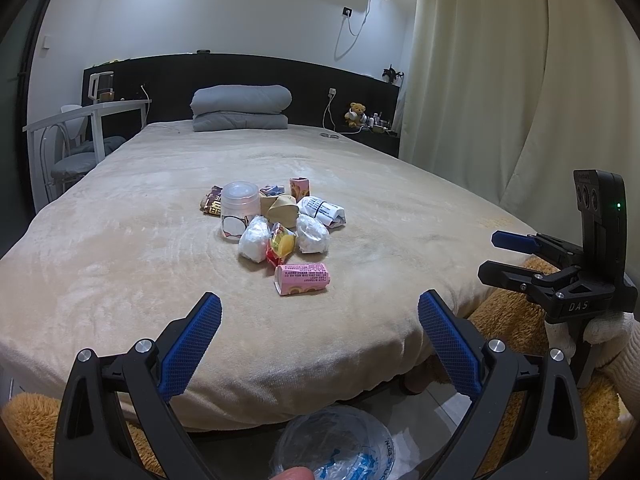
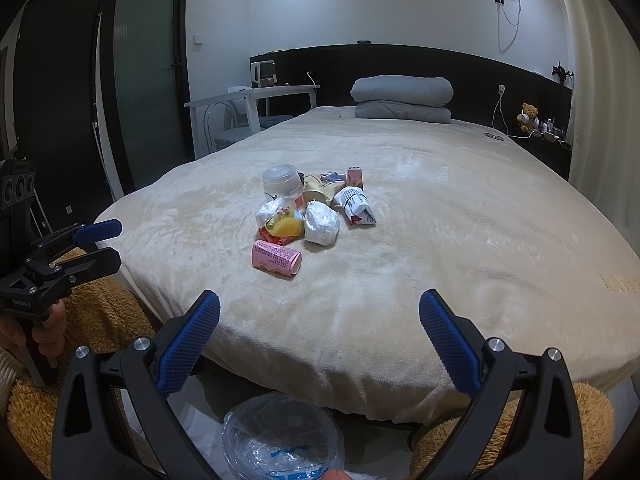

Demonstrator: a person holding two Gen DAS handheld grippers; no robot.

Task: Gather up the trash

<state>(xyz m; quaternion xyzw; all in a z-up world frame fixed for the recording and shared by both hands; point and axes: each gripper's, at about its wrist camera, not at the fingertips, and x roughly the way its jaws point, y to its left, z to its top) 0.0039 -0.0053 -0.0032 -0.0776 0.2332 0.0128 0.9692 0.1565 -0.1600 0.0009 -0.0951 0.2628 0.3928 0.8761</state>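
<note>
A pile of trash lies in the middle of the beige bed: a clear plastic tub, crumpled white bags, a yellow-red wrapper and a white printed packet. A pink carton lies nearest me. My left gripper hovers open and empty off the bed's near edge. My right gripper is likewise open and empty, level with it on the right. Below both stands a bin lined with clear plastic.
A folded grey duvet sits at the headboard, with eyeglasses on the bed nearby. A white desk and chair stand to the left, a curtain to the right. Brown plush rug covers the floor.
</note>
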